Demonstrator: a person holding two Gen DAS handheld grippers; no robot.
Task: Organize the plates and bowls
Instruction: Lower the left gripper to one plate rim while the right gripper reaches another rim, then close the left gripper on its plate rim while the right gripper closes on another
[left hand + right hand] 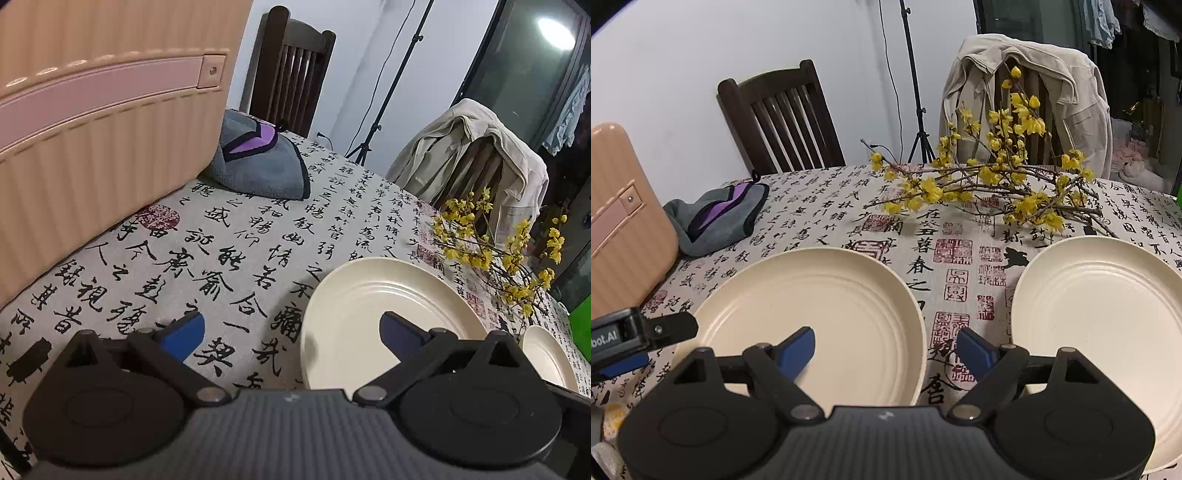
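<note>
My right gripper stands wide, nothing clamped; its jaws straddle the right rim of the near round cream plastic plate. My left gripper also hangs wide and empty beside that plate. A second cream plate lies apart to the right. Risk: the shallow rim slips from the pads, or a lifted plate sweeps the yellow-flowered branches behind on the calligraphy tablecloth.

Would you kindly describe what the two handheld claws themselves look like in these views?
Both match: the left claw and right claw each have a ribbed dark grey body, two round black hubs, black link arms with silver pivot pins and blue finger pads. White lettering ending "bot.AI" marks the left one's side. No cables or sleeves show.
</note>
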